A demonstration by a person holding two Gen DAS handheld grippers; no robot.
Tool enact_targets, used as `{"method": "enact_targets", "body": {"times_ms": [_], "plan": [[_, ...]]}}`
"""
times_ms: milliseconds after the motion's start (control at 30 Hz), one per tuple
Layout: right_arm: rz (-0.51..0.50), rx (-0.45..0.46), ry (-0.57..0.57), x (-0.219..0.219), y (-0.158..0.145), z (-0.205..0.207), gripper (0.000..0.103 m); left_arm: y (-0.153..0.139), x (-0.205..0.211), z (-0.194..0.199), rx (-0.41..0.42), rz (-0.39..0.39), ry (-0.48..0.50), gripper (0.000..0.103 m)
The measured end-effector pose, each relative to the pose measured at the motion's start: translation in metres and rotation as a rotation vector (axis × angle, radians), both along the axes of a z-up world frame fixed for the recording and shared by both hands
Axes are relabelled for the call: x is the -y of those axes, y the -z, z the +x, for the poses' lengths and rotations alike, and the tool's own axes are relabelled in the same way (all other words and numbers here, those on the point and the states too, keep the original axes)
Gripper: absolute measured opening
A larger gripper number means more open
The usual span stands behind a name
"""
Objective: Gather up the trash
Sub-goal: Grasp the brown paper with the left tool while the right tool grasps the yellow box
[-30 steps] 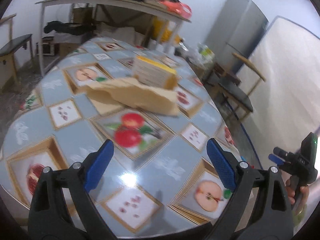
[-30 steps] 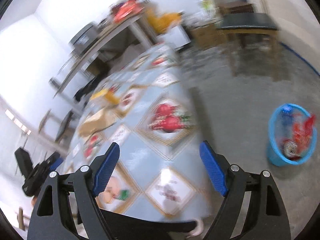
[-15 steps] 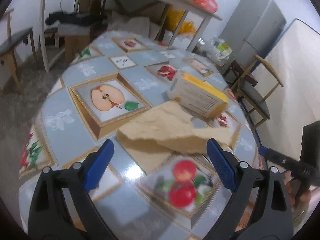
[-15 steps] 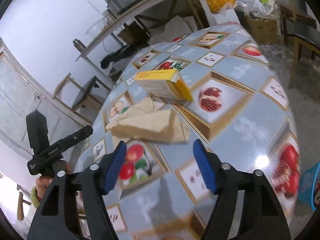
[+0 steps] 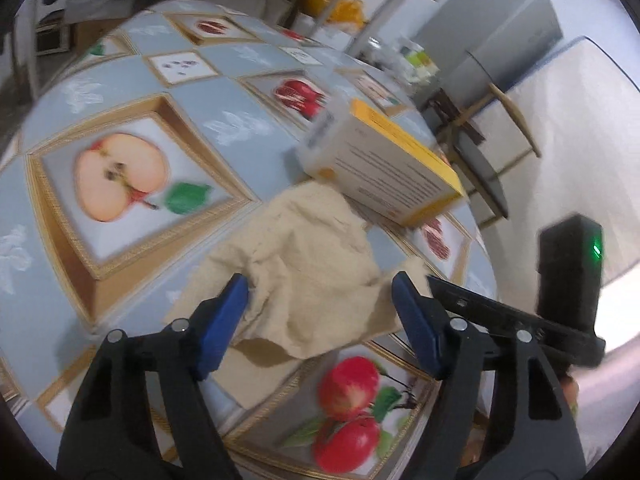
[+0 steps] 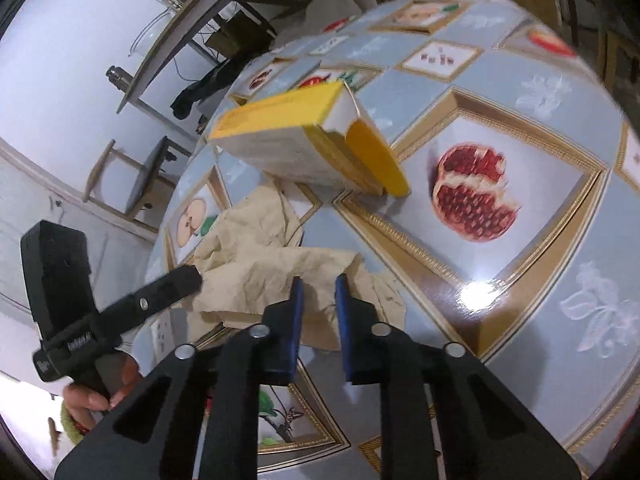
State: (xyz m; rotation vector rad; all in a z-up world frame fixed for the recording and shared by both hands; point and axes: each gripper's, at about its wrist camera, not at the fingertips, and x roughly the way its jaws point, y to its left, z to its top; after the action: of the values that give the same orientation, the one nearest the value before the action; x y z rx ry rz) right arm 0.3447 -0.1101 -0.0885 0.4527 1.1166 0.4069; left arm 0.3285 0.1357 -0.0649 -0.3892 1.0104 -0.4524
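A crumpled brown paper (image 5: 304,264) lies on the fruit-patterned table (image 5: 224,92), with a yellow and white carton (image 5: 384,168) on its side just beyond it. My left gripper (image 5: 320,304) straddles the paper's near part; its jaws are closing, wide apart, pads not pressing. In the right wrist view my right gripper (image 6: 319,304) is low over the paper (image 6: 256,272), jaws closing to a narrow gap with the paper's near edge between them. The carton (image 6: 288,148) has an open end flap. The left gripper's finger (image 6: 176,284) touches the paper's left side.
The table edge drops off to the right in the left wrist view, where a wooden chair (image 5: 492,128) and a grey cabinet (image 5: 500,32) stand. A cluttered shelf table is at the back. Another chair (image 6: 140,176) stands beyond the table's far-left edge. A hand (image 6: 88,396) holds the left gripper.
Both grippers came forward over the table and down to the paper. The right jaws went from wide apart to nearly together. The left jaws narrowed a little around the paper.
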Motion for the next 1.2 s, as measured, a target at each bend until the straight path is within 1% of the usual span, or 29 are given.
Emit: {"method": "enact_targets", "body": {"times_ms": [133,233,300,333,400,433,500,533,667,767,833,900,967,1033,1067,1133,1200], "plan": [[0.075,-0.045,-0.004,0.003,0.012,0.005,0.009,0.005,0.014,-0.006,0.006,-0.032,0.076,0.069],[0.162,-0.092,-0.021,0.005,0.019,0.009,0.009,0.009,0.023,-0.008,0.010,-0.051,0.119,0.063],[0.204,-0.118,-0.042,0.003,0.024,0.010,0.008,0.010,0.028,-0.011,0.013,-0.058,0.143,0.055],[0.229,-0.133,-0.050,0.002,0.026,0.010,0.008,0.011,0.033,-0.013,0.016,-0.057,0.162,0.053],[0.277,-0.163,-0.068,0.001,0.031,0.011,0.008,0.013,0.039,-0.017,0.020,-0.052,0.185,0.045],[0.300,-0.177,-0.071,0.000,0.034,0.011,0.008,0.014,0.042,-0.019,0.020,-0.052,0.194,0.043],[0.353,-0.212,-0.087,-0.001,0.040,0.010,0.008,0.014,0.044,-0.022,0.017,-0.051,0.209,0.037],[0.374,-0.224,-0.090,0.000,0.042,0.008,0.007,0.015,0.046,-0.025,0.017,-0.042,0.215,0.036],[0.426,-0.261,-0.115,0.001,0.046,0.001,0.007,0.014,0.053,-0.037,0.025,0.024,0.232,0.023],[0.435,-0.272,-0.119,0.005,0.046,-0.004,0.009,0.012,0.060,-0.045,0.045,0.109,0.230,0.012],[0.413,-0.255,-0.116,0.011,0.039,-0.007,0.010,0.010,0.063,-0.049,0.052,0.152,0.218,0.011],[0.364,-0.214,-0.122,0.018,0.026,-0.009,0.011,0.009,0.065,-0.049,0.048,0.165,0.205,0.010],[0.301,-0.144,-0.124,0.025,0.005,-0.010,0.016,0.009,0.062,-0.050,0.042,0.168,0.189,0.010],[0.232,-0.066,-0.135,0.028,-0.016,-0.010,0.027,0.009,0.059,-0.051,0.037,0.172,0.171,0.010],[0.164,-0.004,-0.148,0.026,-0.033,-0.009,0.030,0.009,0.057,-0.053,0.037,0.178,0.162,0.010],[0.061,0.085,-0.173,0.021,-0.055,-0.005,0.043,0.009,0.053,-0.057,0.037,0.189,0.145,0.010],[-0.061,0.189,-0.212,0.008,-0.078,0.002,0.050,0.009,0.047,-0.060,0.035,0.192,0.132,0.010]]}}
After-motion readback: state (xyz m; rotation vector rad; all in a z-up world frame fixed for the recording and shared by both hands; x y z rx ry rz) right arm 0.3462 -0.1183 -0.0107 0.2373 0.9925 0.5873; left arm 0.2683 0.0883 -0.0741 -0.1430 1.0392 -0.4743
